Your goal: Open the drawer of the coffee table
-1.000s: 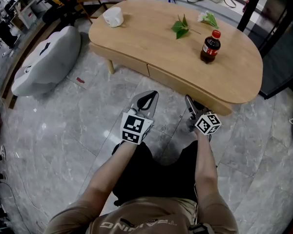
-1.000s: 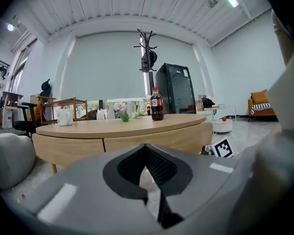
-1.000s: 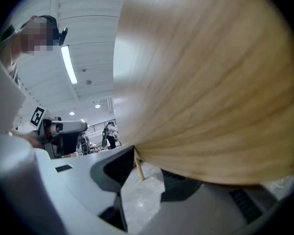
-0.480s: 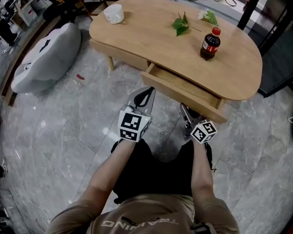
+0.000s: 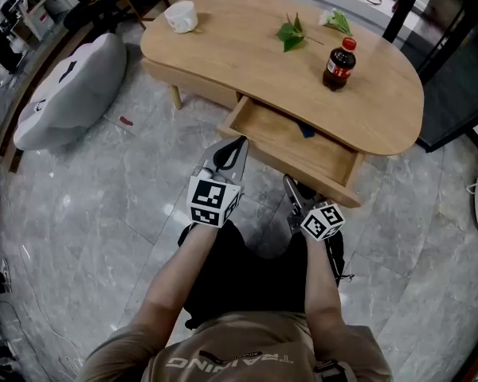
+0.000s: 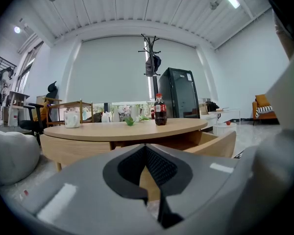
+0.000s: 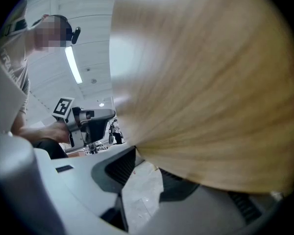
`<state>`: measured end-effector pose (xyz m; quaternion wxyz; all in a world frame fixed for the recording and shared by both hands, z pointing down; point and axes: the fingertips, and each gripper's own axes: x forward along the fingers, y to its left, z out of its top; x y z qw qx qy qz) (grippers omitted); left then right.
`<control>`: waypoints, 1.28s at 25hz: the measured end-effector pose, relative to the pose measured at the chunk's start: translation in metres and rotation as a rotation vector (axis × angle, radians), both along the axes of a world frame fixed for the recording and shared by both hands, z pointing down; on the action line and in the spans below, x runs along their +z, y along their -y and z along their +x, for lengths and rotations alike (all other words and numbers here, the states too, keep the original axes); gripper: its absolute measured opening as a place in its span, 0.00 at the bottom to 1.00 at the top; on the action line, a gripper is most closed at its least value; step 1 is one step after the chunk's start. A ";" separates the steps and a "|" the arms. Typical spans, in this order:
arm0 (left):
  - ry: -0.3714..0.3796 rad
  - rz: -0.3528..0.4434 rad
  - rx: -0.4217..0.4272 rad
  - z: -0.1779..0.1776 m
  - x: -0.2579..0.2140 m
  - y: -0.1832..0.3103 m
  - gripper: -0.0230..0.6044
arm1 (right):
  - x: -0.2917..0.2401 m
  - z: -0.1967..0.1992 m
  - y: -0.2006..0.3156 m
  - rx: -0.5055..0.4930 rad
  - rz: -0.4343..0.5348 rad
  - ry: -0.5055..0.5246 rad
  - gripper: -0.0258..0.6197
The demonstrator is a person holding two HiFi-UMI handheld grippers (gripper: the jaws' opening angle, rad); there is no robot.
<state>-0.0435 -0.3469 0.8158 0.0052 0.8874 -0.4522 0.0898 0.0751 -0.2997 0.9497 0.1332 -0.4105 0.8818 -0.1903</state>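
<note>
The drawer [image 5: 287,161] of the coffee table [image 5: 247,46] stood pulled well out, so I judged the opening all but done; my right gripper [image 5: 296,188], jaws apart after just closing a little, sat under its front edge clamping nothing, and my left gripper [image 5: 237,143] hung shut and empty beside it.

The person wears a short-sleeved khaki T-shirt [image 5: 223,337] with pale lettering [image 5: 227,363] and black bottoms [image 5: 247,281]. The left tool [image 5: 239,142] and right tool [image 5: 291,191] are grey with dark ribbed pads. Each carries a cube of black-and-white square markers.
</note>
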 end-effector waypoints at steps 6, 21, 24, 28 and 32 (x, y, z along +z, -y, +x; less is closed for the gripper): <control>-0.009 -0.003 0.004 0.002 0.000 -0.001 0.05 | 0.001 -0.001 -0.003 -0.004 0.002 -0.009 0.27; 0.025 -0.007 0.028 0.013 0.005 0.000 0.05 | 0.027 -0.002 -0.012 -0.018 -0.043 -0.081 0.27; 0.019 -0.011 0.025 0.013 0.004 0.000 0.05 | 0.036 -0.007 -0.021 -0.030 -0.064 -0.186 0.27; 0.021 0.002 0.022 0.012 0.000 0.000 0.05 | 0.039 -0.021 -0.030 -0.052 -0.072 -0.293 0.22; 0.030 0.009 0.015 0.010 -0.002 -0.002 0.05 | 0.022 -0.038 -0.044 -0.041 0.003 -0.441 0.06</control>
